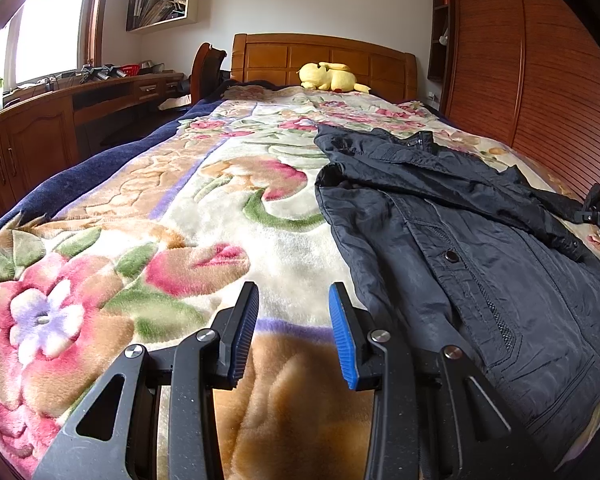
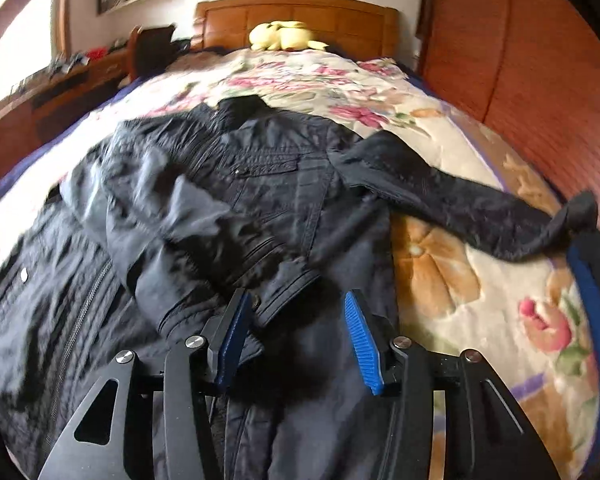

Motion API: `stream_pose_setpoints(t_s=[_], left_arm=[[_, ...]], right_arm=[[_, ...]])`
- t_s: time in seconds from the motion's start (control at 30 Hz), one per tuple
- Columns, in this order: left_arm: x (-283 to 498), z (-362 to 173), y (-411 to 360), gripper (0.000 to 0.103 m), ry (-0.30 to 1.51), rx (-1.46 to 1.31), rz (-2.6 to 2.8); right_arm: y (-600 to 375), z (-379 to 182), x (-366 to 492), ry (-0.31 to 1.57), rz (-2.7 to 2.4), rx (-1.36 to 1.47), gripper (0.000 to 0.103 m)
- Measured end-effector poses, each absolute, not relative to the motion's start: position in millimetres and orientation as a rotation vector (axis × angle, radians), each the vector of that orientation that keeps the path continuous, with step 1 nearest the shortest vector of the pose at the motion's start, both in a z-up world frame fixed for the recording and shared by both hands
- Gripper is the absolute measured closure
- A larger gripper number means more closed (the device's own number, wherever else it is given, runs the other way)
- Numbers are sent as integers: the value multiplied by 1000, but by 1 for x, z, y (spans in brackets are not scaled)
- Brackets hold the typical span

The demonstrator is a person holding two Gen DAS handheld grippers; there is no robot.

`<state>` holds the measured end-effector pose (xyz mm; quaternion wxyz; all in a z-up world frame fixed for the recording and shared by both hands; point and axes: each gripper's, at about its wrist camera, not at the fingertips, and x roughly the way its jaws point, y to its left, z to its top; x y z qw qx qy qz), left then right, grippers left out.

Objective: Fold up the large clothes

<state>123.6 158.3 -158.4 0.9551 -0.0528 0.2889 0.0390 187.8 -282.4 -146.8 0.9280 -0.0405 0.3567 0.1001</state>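
Currently the dark jacket (image 2: 236, 208) lies front-up on the bed's floral plush blanket (image 1: 204, 184), collar toward the headboard (image 1: 320, 60), long axis running head to foot. One sleeve is folded across the chest; the other (image 2: 460, 196) stretches toward the bed's right edge. The right gripper (image 2: 298, 334) hovers directly over the hem, jaws apart, empty. The left gripper (image 1: 294, 330), also spread and empty, sits beside the jacket's left edge. Fabric appears thin, crinkled, slippery nylon.

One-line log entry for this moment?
left gripper: open, over blanket | right gripper: open, over jacket | one sleeve outstretched
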Motion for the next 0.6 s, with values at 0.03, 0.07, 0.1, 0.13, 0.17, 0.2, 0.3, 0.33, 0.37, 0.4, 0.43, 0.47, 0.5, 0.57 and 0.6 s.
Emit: stream_pose_setpoints(t_s=[0.03,0.07,0.1,0.13,0.17,0.2,0.3,0.33,0.37,0.4,0.43,0.47,0.5,0.57,0.6], left_arm=[[124,-157,158,66,595,-104,80],[125,-156,158,66,599,-101,80],[125,-154,157,66,600,-98,83],[125,-151,157,66,601,-92,88],[126,-147,155,66,602,-82,92],[126,-143,154,66,605,-72,95],[130,-131,149,66,618,-59,91],[133,-123,146,66,619,-54,88],[135,-118,143,66,617,-53,83],[138,-112,138,66,610,-53,74],[141,-103,133,66,602,-55,57],[146,-95,126,66,594,-56,36],[150,-89,120,66,588,-57,16],[161,-77,100,66,573,-54,-35],[166,-73,91,66,566,-50,-55]], right_arm=[[-283,-153,192,741,215,-83,53],[-283,-159,199,757,220,-85,53],[-283,-165,205,775,234,-77,53],[-285,-169,210,794,255,-63,53],[-286,-174,215,813,278,-51,53],[-285,-177,219,820,298,-48,53],[-281,-183,228,829,334,-70,53],[-279,-186,229,826,348,-74,53],[-277,-189,231,827,359,-79,57],[-276,-193,233,829,370,-83,60],[-276,-196,233,825,377,-83,64],[-276,-200,233,817,379,-79,65],[-277,-204,232,806,380,-68,65],[-279,-207,229,790,380,-52,67],[-280,-207,229,782,377,-52,68]])
